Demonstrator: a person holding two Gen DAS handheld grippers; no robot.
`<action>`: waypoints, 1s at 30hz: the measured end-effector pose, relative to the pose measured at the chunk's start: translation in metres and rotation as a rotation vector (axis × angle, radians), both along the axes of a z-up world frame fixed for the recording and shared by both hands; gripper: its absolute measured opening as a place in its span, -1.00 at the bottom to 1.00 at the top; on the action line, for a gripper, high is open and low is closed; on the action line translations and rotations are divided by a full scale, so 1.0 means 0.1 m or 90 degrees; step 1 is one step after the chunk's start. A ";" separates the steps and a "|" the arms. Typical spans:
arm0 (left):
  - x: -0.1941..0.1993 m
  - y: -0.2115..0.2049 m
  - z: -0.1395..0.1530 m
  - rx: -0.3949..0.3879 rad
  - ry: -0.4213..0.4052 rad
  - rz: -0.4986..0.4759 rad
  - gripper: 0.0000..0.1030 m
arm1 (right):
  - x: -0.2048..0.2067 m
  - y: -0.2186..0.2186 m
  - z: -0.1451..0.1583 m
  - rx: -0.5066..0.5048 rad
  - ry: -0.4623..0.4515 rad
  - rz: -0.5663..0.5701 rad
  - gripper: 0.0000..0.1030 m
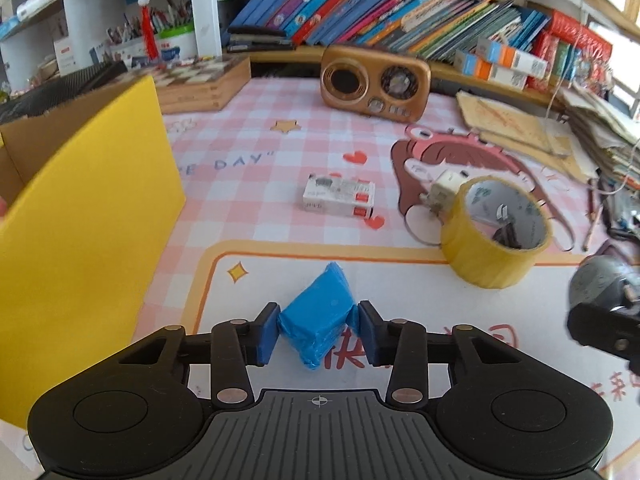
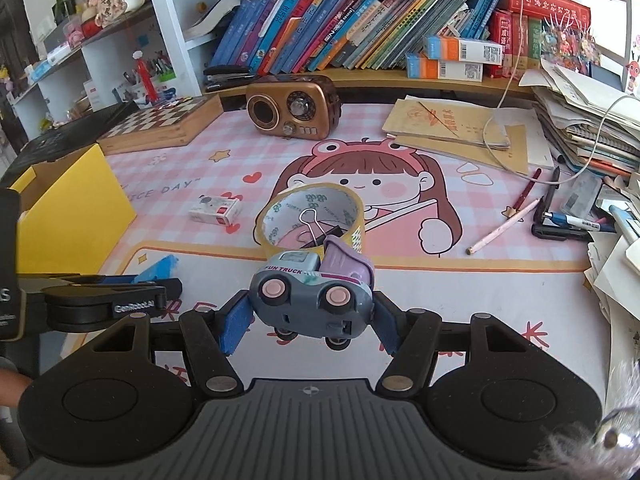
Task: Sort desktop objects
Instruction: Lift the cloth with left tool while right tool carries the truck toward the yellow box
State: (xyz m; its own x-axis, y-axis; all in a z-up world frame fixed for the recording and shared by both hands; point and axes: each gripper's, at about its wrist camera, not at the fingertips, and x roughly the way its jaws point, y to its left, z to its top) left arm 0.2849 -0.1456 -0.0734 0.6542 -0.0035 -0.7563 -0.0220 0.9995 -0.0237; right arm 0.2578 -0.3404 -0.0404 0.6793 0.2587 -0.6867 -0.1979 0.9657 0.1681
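Gripping both loads at once. Left gripper (image 1: 318,330) has its pads pressed on a blue wrapped block (image 1: 320,312), tilted corner-up near the desk's front edge, beside the yellow box (image 1: 80,216) at the left edge. Right gripper (image 2: 310,318) holds a grey toy truck (image 2: 312,296) clear of the desk mat (image 2: 480,300), wheels toward the camera.

Risks, as judged:
- Block is pinched across slanted faces; soft wrap may let it pivot or squirt out on lifting.
- Truck's rounded body could roll between the pads and drop onto the tape roll (image 2: 310,216) just ahead.
- Both grippers sit near each other; heading for the box together invites a knock.
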 end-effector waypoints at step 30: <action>-1.48 0.72 0.58 -0.102 -0.082 0.010 -0.26 | -0.98 0.65 0.23 -0.010 -0.009 0.037 0.18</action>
